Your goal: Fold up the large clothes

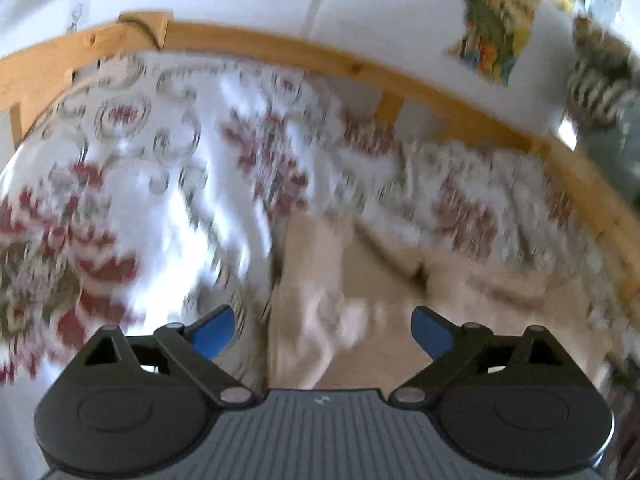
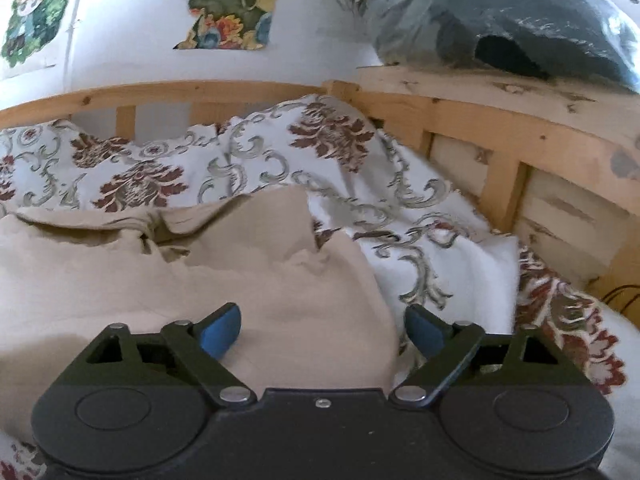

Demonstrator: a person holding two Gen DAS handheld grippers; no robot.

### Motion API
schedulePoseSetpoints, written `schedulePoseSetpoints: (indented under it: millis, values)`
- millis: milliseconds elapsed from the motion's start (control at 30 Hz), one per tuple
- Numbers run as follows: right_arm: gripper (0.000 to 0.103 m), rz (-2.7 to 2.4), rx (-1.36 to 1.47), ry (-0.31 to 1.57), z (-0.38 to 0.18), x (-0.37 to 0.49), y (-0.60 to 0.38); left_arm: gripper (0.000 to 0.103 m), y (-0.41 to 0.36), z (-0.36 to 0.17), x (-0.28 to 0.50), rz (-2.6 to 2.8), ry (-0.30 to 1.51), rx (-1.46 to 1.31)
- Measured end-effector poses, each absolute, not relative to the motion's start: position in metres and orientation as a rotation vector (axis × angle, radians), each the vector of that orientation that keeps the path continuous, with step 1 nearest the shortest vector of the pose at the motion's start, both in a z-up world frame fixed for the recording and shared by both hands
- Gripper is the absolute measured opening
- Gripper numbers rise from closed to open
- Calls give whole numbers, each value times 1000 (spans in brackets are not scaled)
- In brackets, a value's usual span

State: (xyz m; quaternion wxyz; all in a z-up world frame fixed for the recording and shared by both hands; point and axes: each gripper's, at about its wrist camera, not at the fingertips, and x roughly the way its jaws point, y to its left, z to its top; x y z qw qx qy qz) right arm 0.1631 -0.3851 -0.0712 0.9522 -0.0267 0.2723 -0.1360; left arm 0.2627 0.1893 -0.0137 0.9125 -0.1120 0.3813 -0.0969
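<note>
1. Left wrist view: the jaws of the left gripper (image 1: 322, 332) stand wide apart, blue pads (image 1: 214, 332) splayed to either side, with nothing pressed between them
2. Below and ahead of that gap lies the beige garment (image 1: 360, 280), a rumpled cream-tan cloth on the bed, running from between the pads off toward the right
3. The whole view is smeared by motion blur, so the folds of the garment cannot be read closely
4. The garment rests on a floral bedspread (image 1: 160, 168), white with dark red blooms and grey-green scrolls, which fills the left and middle of the view
5. A wooden bed frame (image 1: 304, 52) curves along the far edge of the bedspread, against a white wall (image 1: 380, 12) with a colourful picture (image 1: 496, 28) on it
6. Right wrist view: the jaws of the right gripper (image 2: 322, 330) are likewise spread wide and grip nothing
7. The left pad (image 2: 220, 332) hangs over the beige garment (image 2: 200, 264); the right pad sits just past the garment's right edge, over the bedspread
8. The garment covers the lower left, creased, its far edge folded over
9. The floral bedspread (image 2: 420, 240) lies bunched behind and to the right of it
10. The slatted wooden bed frame (image 2: 480, 136) borders the bed, and a dark bundle in clear plastic (image 2: 520, 20) rests on its top right ledge
</note>
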Motion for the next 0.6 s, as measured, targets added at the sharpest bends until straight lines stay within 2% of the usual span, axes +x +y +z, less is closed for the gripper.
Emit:
schedulePoseSetpoints:
  millis: [67,233,367,433,467,533,567,600]
  values:
    - [94,-306,-49,550,-70,162,-387,90,187,-33,258,-204,848,-216]
    - [93,-348,1,577,-75,163,-397,56,186,-72,244,-222,927,-346]
    - [88,-347,132,640,-73,151,-404,52,193,-85,224,-223,918,-443]
    - [88,-330,234,656,-68,143,-409,44,195,-88,219,-227,909,-447]
    - [84,-321,264,664,-66,141,-410,39,195,-87,216,-226,902,-441]
    - [73,-309,269,672,-67,140,-409,18,193,-81,216,-201,893,-404]
    - [63,-310,267,679,-67,141,-409,15,191,-76,214,-189,881,-384]
    - [49,-306,278,681,-68,140,-409,11,189,-70,214,-184,869,-358]
